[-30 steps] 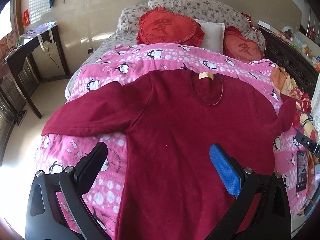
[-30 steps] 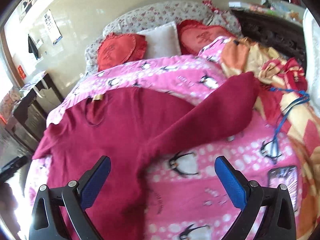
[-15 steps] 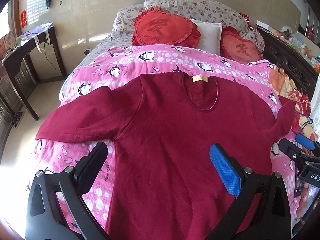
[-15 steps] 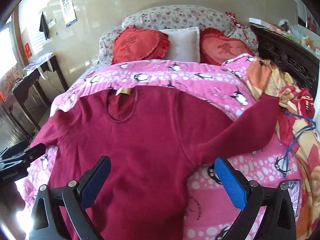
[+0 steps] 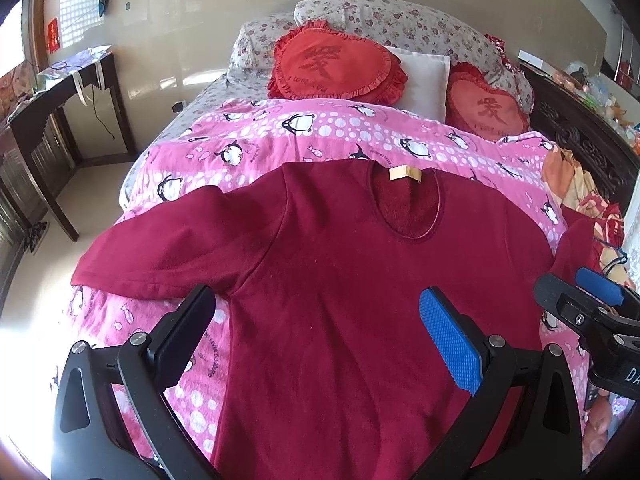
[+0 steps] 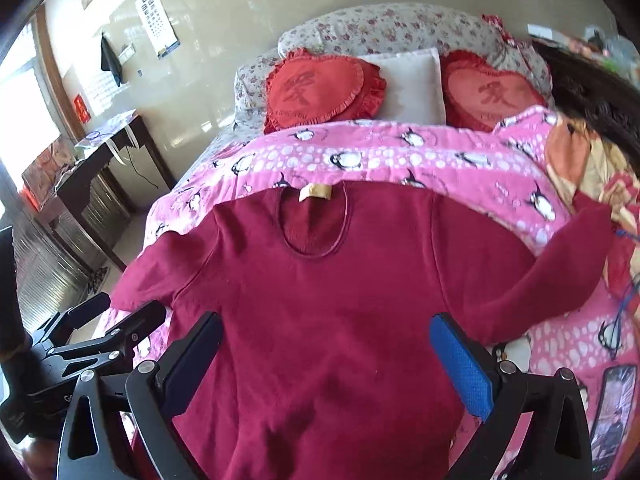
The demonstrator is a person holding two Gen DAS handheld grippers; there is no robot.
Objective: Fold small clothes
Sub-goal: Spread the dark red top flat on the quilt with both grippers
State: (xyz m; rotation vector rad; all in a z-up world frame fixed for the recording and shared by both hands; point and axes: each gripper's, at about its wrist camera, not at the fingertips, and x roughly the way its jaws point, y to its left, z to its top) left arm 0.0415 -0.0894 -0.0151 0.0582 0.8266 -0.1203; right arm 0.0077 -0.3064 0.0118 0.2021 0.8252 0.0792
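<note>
I have the dark red top (image 5: 340, 280) spread flat on the pink penguin quilt (image 5: 320, 132), filling the centre of both frames, neckline and tan label (image 5: 405, 173) toward the pillows at the top. One sleeve (image 5: 160, 248) runs out to the left of the left wrist frame, near the bed's edge; the other sleeve (image 6: 552, 280) angles up toward the right edge of the right wrist frame.

My worries, as I judge them: the fabric looks thick and fleecy, so a pinch could take only the top layer and the fold would skew. The quilt beneath is soft too, and a low pinch might catch it with the top. The left-side sleeve could slide off the bed if tugged. A phone (image 6: 612, 404) and a blue cord (image 6: 624, 300) lie at the lower right of the right wrist frame, close enough to snag on a wide sweep.

The left gripper (image 5: 316, 344) has its jaws spread wide over the lower body of the top, holding nothing; I cannot tell whether the tips touch the cloth. The right gripper (image 6: 328, 364) is equally wide and empty, above the same area.
</note>
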